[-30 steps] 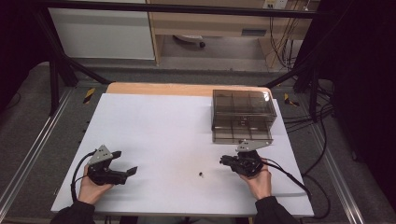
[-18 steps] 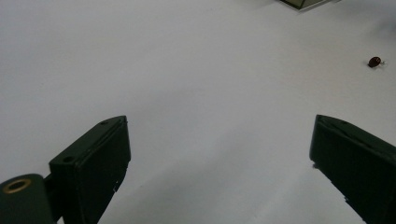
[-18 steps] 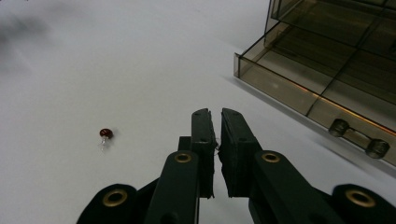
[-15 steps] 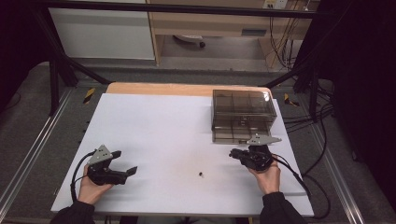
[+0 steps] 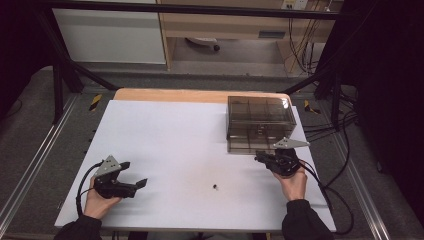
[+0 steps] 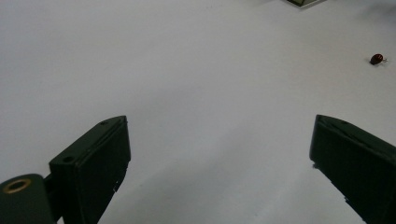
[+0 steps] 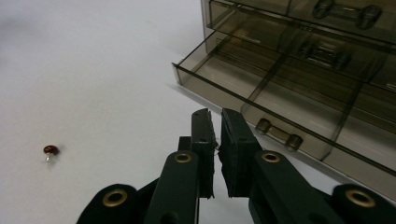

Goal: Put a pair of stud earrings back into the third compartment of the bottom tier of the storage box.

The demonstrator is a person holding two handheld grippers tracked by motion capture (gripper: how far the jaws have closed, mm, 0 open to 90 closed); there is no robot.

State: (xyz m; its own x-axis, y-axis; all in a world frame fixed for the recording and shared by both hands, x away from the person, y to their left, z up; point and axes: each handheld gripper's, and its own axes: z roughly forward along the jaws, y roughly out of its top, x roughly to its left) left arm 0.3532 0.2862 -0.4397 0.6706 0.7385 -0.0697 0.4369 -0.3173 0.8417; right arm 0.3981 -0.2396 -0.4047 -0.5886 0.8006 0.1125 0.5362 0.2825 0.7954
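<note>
While wide-spread on the table (image 5: 165,130), left gripper (image 5: 134,184); right gripper (image 5: 261,159), jaws pressed together, beside the drawer box (image 5: 259,122).

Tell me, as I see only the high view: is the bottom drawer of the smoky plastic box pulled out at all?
Observer: Yes. In the right gripper view the bottom drawer stands out from the drawer box, and its divided compartments look empty.
Operator: And the right tool, open or shut?
Observer: The right tool has its jaws nearly together, nothing between them, just short of the drawer's handle.
Operator: What is the dark speck on the table?
Observer: A small dark red bead-like part with a thin metal bit on it, lying loose on the white table.
</note>
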